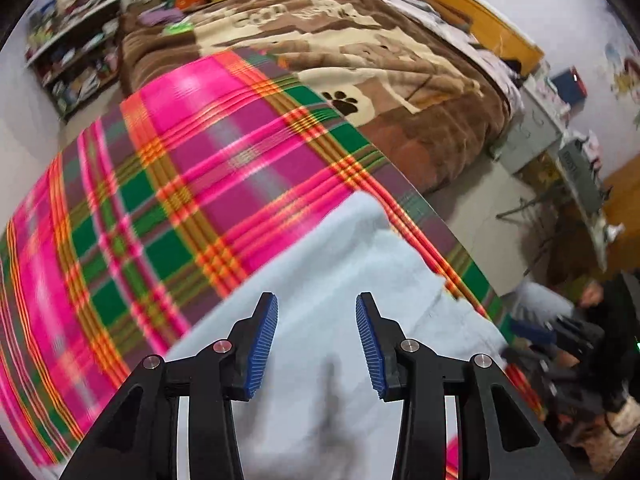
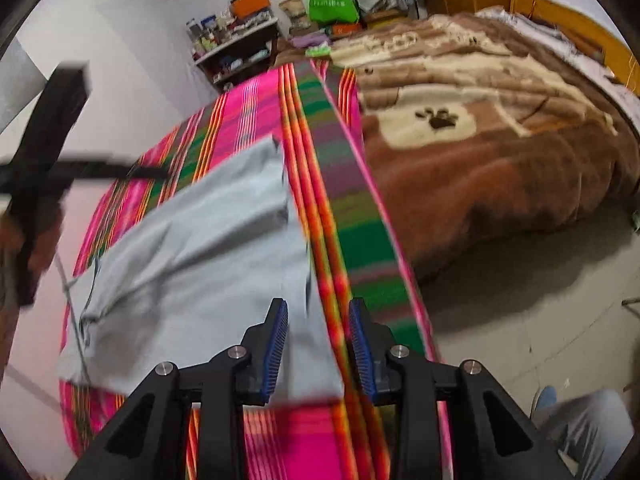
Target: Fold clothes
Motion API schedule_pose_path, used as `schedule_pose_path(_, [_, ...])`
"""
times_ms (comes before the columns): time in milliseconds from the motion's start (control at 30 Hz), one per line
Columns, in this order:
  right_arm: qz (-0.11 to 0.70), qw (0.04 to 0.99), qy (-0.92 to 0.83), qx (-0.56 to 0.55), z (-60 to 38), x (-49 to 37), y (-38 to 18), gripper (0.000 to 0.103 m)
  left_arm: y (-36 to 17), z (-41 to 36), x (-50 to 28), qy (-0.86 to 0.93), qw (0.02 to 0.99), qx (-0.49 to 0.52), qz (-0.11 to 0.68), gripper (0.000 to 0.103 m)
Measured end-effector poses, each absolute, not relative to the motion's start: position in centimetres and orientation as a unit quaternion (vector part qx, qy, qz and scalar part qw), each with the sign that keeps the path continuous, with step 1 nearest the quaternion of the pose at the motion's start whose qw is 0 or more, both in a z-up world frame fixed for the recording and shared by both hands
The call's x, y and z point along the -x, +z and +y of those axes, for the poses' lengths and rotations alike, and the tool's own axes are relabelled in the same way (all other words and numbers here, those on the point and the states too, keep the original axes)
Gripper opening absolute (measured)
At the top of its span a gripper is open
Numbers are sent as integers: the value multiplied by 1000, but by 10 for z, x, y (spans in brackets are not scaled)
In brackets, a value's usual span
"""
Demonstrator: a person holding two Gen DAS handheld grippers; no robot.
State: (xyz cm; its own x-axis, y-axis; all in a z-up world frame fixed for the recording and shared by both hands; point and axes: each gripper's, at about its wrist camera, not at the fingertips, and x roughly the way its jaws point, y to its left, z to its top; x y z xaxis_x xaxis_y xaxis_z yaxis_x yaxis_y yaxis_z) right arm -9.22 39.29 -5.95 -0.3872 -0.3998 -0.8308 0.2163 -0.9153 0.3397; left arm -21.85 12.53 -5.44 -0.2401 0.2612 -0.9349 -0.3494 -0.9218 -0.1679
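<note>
Only rightward — garment's drawstring end

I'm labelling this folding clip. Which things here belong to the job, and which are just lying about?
Job: pale grey-blue cotton garment; pink, green and orange plaid cloth under it; left gripper; right gripper.

Lying about: brown plush paw-print blanket; bright green bag; cluttered shelf.

Left gripper and right gripper point downward, jaws apart, empty.
</note>
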Motion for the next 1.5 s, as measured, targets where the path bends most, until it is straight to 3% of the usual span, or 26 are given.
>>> schedule_pose_path(133, [-108, 193, -816, -533, 399, 76, -68, 33, -66, 144, 234, 773, 209, 593, 78, 42])
schedule_pose_path(567, [-113, 182, -812, -543, 393, 71, -78, 33, -67, 132, 235, 756, 221, 606, 107, 42])
schedule_pose_path(900, [-79, 146, -823, -542, 376, 70, -76, 33, -36, 89, 201, 773, 222, 589, 79, 42])
schedule_pose_path(1200, [-66, 133, -832, -534, 363, 74, -49, 33, 18, -9, 158, 811, 148, 566, 3, 42])
schedule_pose_path(1500, [-30, 133, -849, -510, 344, 60, -16, 33, 34, -45, 140, 832, 114, 542, -19, 42])
